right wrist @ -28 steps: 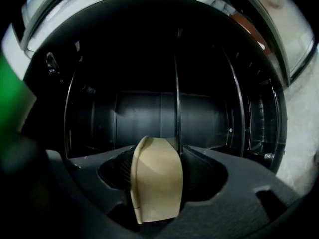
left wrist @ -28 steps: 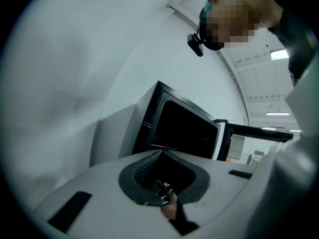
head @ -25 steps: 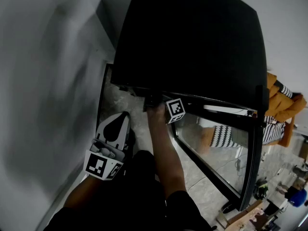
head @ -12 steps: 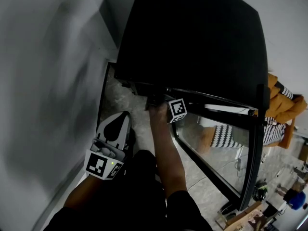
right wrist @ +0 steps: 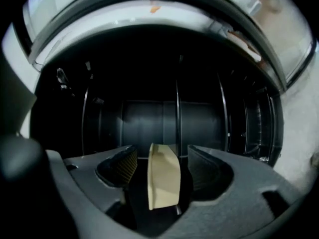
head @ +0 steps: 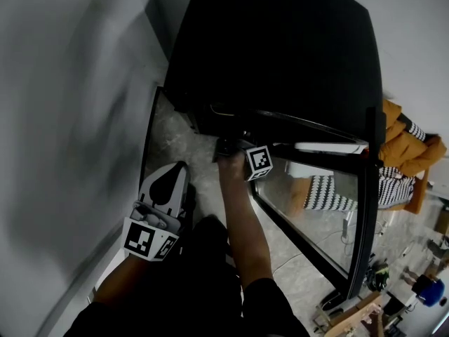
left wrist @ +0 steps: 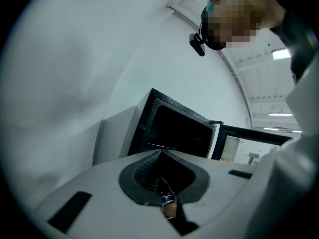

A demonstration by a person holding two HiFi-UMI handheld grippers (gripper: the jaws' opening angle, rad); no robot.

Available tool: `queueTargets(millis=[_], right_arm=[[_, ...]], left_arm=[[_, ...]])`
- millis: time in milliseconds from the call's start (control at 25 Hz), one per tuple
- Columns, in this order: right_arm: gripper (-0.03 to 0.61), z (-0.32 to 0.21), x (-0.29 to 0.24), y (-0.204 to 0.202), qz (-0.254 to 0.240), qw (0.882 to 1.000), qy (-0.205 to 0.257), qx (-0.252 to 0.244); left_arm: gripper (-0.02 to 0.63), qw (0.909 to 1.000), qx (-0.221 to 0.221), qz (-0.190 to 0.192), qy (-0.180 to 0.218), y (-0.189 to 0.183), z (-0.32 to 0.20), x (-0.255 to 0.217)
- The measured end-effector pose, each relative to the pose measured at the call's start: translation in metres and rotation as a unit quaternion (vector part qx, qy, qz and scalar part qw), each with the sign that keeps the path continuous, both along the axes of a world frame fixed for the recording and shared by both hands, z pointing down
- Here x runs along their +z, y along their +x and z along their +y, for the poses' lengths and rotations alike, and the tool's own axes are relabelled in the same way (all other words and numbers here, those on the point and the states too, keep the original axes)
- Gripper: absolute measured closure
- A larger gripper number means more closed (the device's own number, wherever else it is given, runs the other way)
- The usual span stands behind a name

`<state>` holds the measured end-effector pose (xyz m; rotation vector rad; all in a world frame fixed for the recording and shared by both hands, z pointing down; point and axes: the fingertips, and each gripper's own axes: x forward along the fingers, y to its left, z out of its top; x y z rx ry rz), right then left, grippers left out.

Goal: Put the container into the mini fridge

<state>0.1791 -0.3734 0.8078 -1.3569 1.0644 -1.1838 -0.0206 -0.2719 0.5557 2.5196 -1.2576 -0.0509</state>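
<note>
While the right gripper point(right wrist: 161, 151) reaches into the open mini fridge point(head: 280, 62), we see its jaws opening, with the cream container point(right wrist: 163, 178) between them. The container stands on edge, and a dark gap shows on each side of it, so neither ribbed pad point(right wrist: 124, 166) presses on it. It is inside the fridge cavity, in front of the dark back wall and the thin vertical bars. Its lower end is hidden by the gripper body, so we cannot tell what it rests on.

In the head view the right gripper's marker cube point(head: 257, 161) sits at the fridge's front edge, with the person's bare forearm point(head: 242, 216) running up to it. The glass door point(head: 365, 216) is swung wide open to the right of that arm.

The left gripper point(left wrist: 160, 153) is well apart from the fridge, low on the left near the person's body. Its jaws are together and hold nothing, and they point toward the fridge. We note grey stone-pattern floor point(head: 175, 142) left of the fridge and a plain pale wall point(head: 70, 118) beyond that.
</note>
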Motion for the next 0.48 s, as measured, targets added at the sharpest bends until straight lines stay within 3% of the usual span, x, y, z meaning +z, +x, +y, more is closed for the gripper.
queueTargets(millis=[480], right_arm=[[0.305,0.083,-0.051,0.005,0.014,0.998,-0.038,-0.044]], left_arm=[[0.61,0.9998,-0.015,-0.009,-0.003,0.011,0.066,-0.056]])
